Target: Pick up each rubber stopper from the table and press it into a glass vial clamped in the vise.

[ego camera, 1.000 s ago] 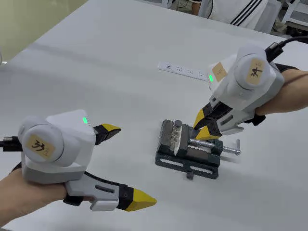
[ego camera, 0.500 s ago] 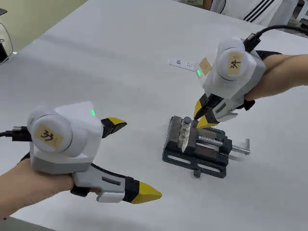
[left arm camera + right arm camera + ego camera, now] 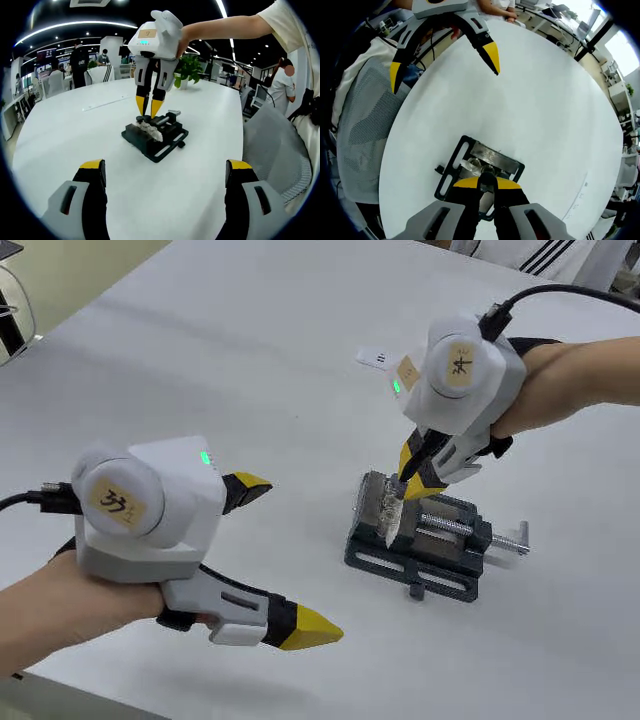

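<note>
Stopper (image 3: pixel 487 180) in right tool (image 3: pixel 406 486), over vial (image 3: pixel 476 164)

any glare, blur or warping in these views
head view: soft even light, faint shadow by the vise, sharp; left gripper view: fisheye bows the table edge, ceiling lights streak; right gripper view: table bows too, window blown out white

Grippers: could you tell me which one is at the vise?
The right gripper, tips pinched on a dark stopper above the vise; the left gripper hangs wide open, away from it.
</note>
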The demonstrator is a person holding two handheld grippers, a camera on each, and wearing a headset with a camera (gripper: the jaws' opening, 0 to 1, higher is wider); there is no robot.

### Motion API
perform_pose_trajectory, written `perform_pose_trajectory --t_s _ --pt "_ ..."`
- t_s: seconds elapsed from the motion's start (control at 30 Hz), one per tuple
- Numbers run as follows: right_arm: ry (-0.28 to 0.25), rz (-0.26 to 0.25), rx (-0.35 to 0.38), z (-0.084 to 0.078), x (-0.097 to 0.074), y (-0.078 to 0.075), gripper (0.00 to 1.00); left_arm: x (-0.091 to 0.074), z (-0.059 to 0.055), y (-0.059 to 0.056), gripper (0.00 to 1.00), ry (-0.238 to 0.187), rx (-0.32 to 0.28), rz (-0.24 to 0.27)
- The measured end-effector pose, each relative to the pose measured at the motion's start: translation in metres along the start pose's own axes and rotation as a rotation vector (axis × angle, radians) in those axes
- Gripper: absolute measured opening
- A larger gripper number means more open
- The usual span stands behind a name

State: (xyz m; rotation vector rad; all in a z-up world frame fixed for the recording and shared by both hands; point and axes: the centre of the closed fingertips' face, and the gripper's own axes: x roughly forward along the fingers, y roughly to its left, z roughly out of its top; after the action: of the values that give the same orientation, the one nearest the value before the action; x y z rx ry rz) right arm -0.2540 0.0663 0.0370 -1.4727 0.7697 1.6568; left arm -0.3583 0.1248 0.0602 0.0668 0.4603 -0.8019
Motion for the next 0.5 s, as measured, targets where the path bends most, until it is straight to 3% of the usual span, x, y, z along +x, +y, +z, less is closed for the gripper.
perform_pose_trajectory --t_s 0.5 --pt "0.022 0.009 0.007 -0.0003 0.0089 0.0001 0.05 -0.0014 -0.0039 -0.0006 0.99 0.001 -0.013 0.005"
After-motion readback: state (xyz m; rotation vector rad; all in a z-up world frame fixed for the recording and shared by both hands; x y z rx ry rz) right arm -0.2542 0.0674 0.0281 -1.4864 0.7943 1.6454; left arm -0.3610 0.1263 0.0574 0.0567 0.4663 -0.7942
